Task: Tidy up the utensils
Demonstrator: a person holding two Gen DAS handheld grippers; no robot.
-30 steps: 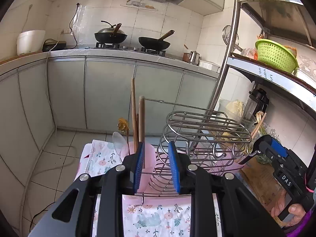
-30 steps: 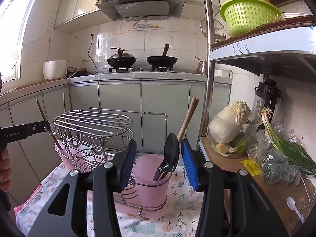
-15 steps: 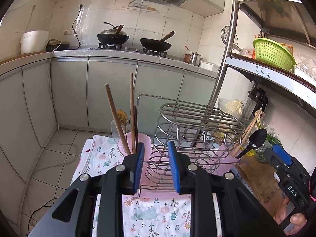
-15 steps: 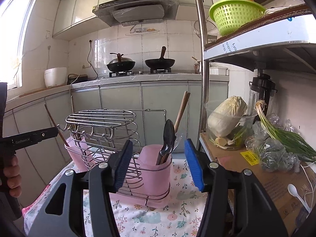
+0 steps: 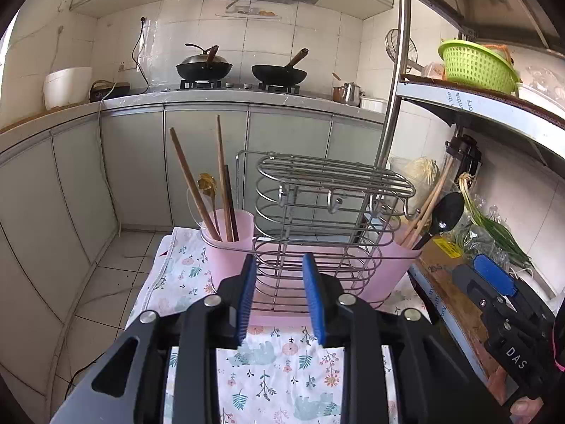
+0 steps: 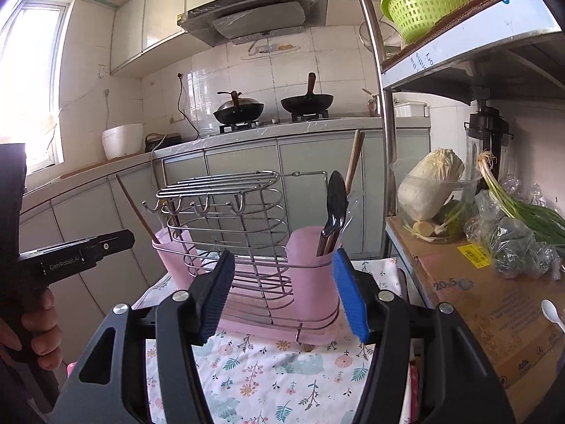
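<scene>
A wire rack point(image 5: 332, 219) carries a pink cup at each end. The left cup point(image 5: 229, 236) holds brown chopsticks point(image 5: 197, 187) and a golden spoon. The right cup point(image 6: 310, 258) holds a black spoon point(image 6: 335, 205) and wooden chopsticks point(image 6: 353, 162). My left gripper point(image 5: 279, 300) sits short of the rack's near side; its jaws are opening with nothing between them. My right gripper point(image 6: 282, 296) stands open in front of the right cup, apart from it and holding nothing. The left gripper's body point(image 6: 77, 251) shows at the left, held by a hand point(image 6: 39, 325).
The rack stands on a floral cloth point(image 6: 282, 371). To the right, a cardboard box point(image 6: 487, 300) bears a small white spoon point(image 6: 552, 312), a bowl with cabbage point(image 6: 430, 190) and green onions point(image 6: 522, 212). A steel shelf post point(image 6: 385, 141) rises beside the right cup.
Both grippers have drawn back from the rack, which now looks farther off. Both pairs of jaws stand wider. The black spoon, earlier between the right pads, now stands in the right cup.
</scene>
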